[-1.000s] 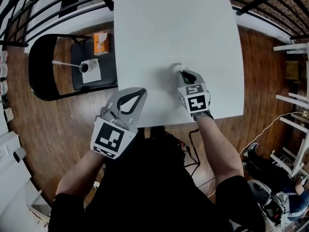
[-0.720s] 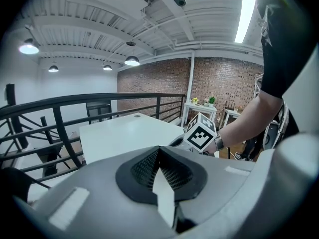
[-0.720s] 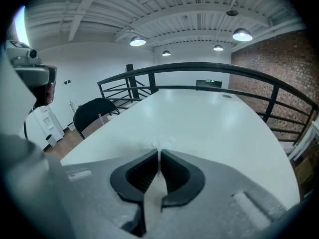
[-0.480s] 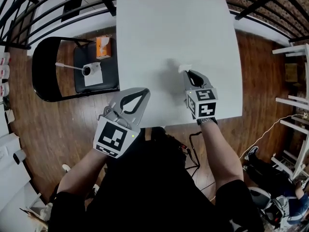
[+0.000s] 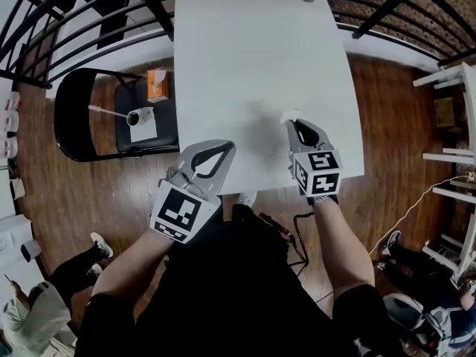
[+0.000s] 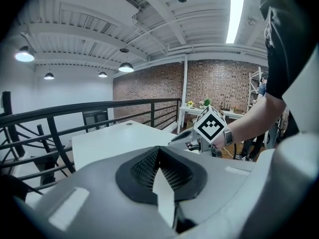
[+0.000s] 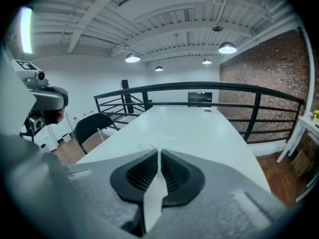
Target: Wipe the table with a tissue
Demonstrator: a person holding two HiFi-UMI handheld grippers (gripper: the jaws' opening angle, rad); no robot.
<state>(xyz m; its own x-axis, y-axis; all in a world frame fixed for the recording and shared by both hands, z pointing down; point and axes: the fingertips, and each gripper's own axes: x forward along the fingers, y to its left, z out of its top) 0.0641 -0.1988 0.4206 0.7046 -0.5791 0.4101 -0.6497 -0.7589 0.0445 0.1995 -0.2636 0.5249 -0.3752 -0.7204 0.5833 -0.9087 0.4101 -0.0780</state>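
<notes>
Left gripper (image 5: 220, 149) is held at the near left edge of a white table (image 5: 253, 50), its marker cube toward the person. Its jaws are pressed together with nothing between them, as the left gripper view (image 6: 159, 152) shows plainly. Whether it touches the tabletop cannot be told. Out to its left, on a wooden floor (image 5: 97, 192), stands a black folding chair (image 5: 82, 117). An orange box (image 5: 156, 85) rests on the far part of the chair seat, with a white object too small to identify nearer the person. A black railing (image 5: 67, 28) runs behind the chair and along the far side of the table.

Moving right across the bare tabletop, a small crumpled white tissue (image 5: 285, 114) lies low against the table surface, toward the near right part. The right gripper (image 5: 292, 123) is clamped on it: in the right gripper view, the two jaws (image 7: 158, 152) meet with only a thin sliver between them, and the tissue (image 7: 152, 146) puffs out just past the tips. The person's right forearm reaches from below, with a dark watch (image 5: 321, 198) at the wrist.
</notes>
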